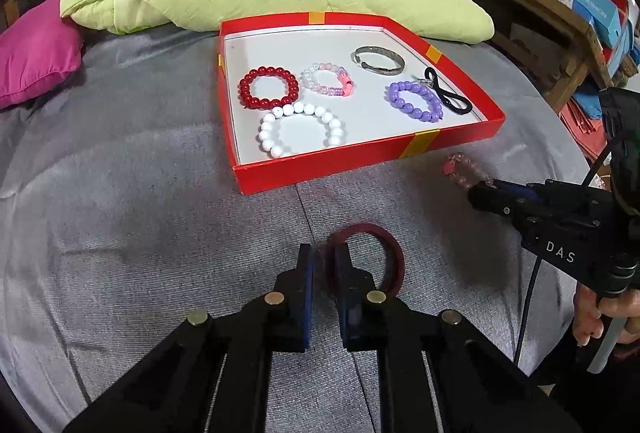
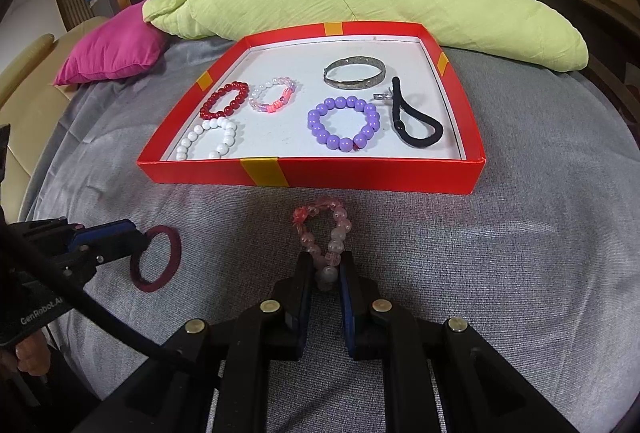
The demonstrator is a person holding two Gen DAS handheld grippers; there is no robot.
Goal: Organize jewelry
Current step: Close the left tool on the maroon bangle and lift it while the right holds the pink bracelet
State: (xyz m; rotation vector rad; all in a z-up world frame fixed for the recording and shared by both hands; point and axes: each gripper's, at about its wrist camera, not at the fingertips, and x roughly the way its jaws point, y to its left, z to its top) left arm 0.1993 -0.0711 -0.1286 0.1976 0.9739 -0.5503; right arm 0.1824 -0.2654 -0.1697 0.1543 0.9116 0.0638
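Two pieces left outside box (image 1: 416,145). Left view: my left gripper (image 1: 326,257) clamps maroon ring (image 1: 394,257), just before box front wall. Right view: right gripper (image 2: 326,267) pinches pink bracelet (image 2: 334,229), same side. Lift clear of wall, drop into bare spots.

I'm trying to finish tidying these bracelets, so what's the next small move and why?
Probably lift the left gripper and carry its dark red ring over the red box. Its jaws are shut on the ring's rim; the right gripper already pinches the pink beaded bracelet. Both pieces still lie outside the box.
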